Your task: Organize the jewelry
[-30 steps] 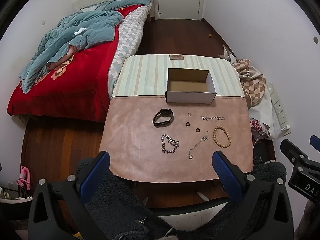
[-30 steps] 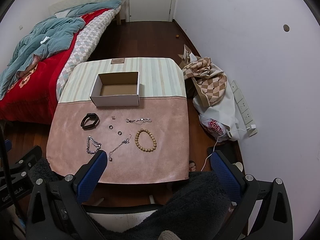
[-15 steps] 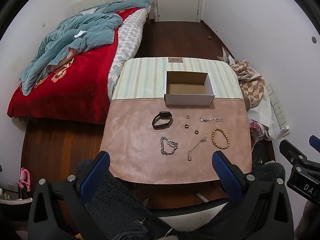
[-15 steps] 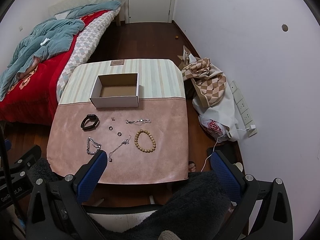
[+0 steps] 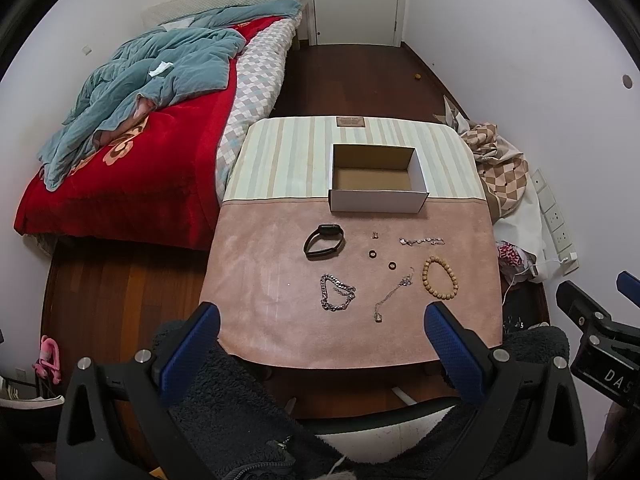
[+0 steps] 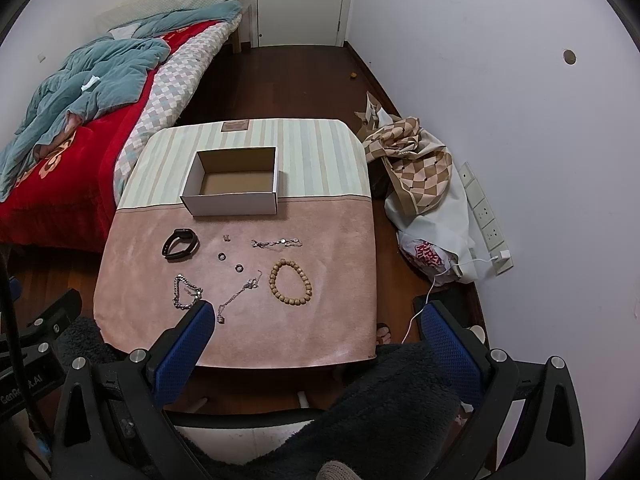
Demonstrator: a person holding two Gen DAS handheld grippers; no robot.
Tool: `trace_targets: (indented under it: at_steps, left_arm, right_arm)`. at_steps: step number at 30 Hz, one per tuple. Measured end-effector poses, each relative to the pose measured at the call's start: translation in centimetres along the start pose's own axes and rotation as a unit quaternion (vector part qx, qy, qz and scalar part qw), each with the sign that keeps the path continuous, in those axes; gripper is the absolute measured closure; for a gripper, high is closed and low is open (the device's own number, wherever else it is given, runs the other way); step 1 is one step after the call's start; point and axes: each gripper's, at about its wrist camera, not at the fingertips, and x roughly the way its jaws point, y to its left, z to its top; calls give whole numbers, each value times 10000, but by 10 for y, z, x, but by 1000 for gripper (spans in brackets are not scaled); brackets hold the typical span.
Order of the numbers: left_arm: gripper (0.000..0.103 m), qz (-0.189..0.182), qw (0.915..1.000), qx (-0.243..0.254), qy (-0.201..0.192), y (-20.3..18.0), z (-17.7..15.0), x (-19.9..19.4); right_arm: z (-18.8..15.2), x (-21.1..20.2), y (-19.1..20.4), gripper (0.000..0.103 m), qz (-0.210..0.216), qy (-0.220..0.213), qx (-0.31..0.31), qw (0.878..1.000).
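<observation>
An empty white cardboard box (image 5: pixel 376 184) (image 6: pixel 236 188) stands at the middle of the table (image 5: pixel 260 320). In front of it on the pink cloth lie a black wristband (image 5: pixel 324 236) (image 6: pixel 180 243), a silver chain bracelet (image 5: pixel 337 293) (image 6: pixel 186 292), a wooden bead bracelet (image 5: pixel 440 284) (image 6: pixel 291 283), a thin necklace (image 5: pixel 392 294) (image 6: pixel 240 292), another thin chain (image 5: pixel 422 241) (image 6: pixel 277 243), two dark rings (image 5: pixel 373 254) (image 5: pixel 392 265) and a small charm (image 5: pixel 375 235). My left gripper (image 5: pixel 320 332) and right gripper (image 6: pixel 316 328) are both open, empty, and held back above the table's near edge.
A bed (image 5: pixel 132 128) with a red blanket and blue quilt stands left of the table. A checked bag and white bags (image 6: pixel 420 184) lie on the floor at the right, by wall sockets (image 6: pixel 484 216). A door (image 5: pixel 356 0) is at the far end. A dark fleece garment (image 5: pixel 248 412) lies below the grippers.
Both views have pulled slightly back and up from the table; the jewelry and the box have not moved. Both grippers stay open.
</observation>
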Motion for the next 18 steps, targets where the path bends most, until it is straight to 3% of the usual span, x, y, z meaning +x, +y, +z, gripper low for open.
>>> trace_targets:
  at_steps: [7,11,18]
  left_arm:
    - [0,58,10000,-20,-78,0,2,0]
    - [0,365,9979,63,-529,-1,19,6]
    - [0,706,9959,65,-563,0,54,61]
  right_arm:
    - [-1,0,1,0,-10,4,-1,10000]
    - [7,6,-3,0,-50,-6,72,10000]
    - [32,70,-20,0,-33,300,447,9985]
